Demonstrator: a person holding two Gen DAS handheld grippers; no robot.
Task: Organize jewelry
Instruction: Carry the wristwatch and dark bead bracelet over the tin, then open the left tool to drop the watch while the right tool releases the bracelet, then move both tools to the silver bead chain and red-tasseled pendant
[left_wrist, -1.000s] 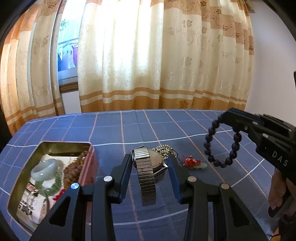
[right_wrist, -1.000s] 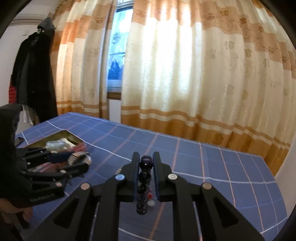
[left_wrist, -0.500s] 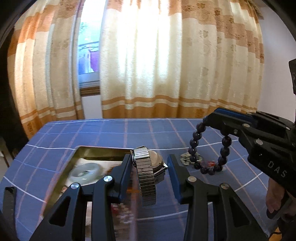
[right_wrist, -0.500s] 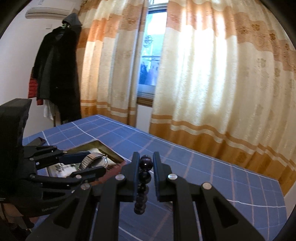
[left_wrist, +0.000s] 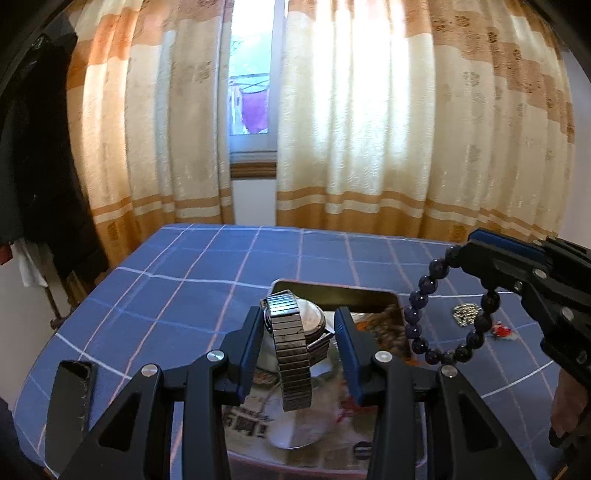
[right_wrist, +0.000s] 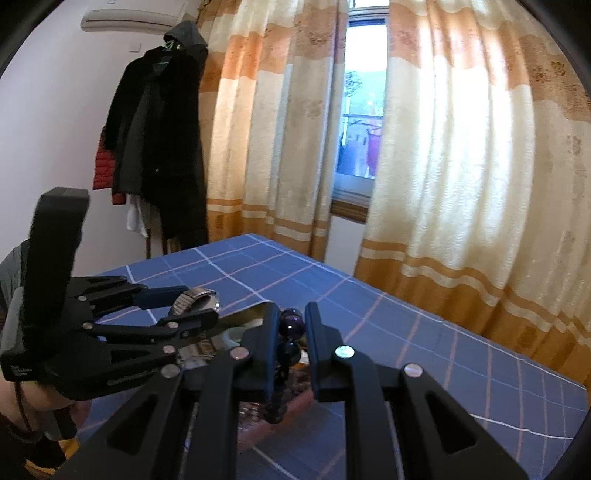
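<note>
Watch (left_wrist: 295, 343) sits clamped in my left hand-held gripper (left_wrist: 299, 347), jaws partly closed on the case, pads against its two sides. Dial faces away from me toward the far side; the metal band loops upright, its long axis running near-to-far and drooping toward me below the jaws. Watch hangs in the air directly above the near half of the open tin box (left_wrist: 334, 291), not touching it.

Dark bead bracelet (left_wrist: 424, 325) is pinched in my right hand-held gripper (right_wrist: 290, 332), jaws nearly closed on one or two beads at the top of the loop. The rest of the loop hangs freely, plane roughly vertical, lowest beads just over the right edge of the tin.

Relation that matters, my judgement: the tin lies straight below and slightly ahead of the left hand-held gripper, so the watch is the nearer drop; the bracelet is off to the right of the tin and needs a small shift left first. Tin's long axis runs near-to-far, roughly in line with the watch band.

Inside the tin: brown beads at the far right, printed liner, something pale and round under the watch, blurred.

Outward: on the blue checked desk (left_wrist: 184, 295), right of the tin, a small silvery chain pile (left_wrist: 466, 313) and a red charm (left_wrist: 502, 329). Curtains (left_wrist: 369, 129) and a window beyond.
</note>
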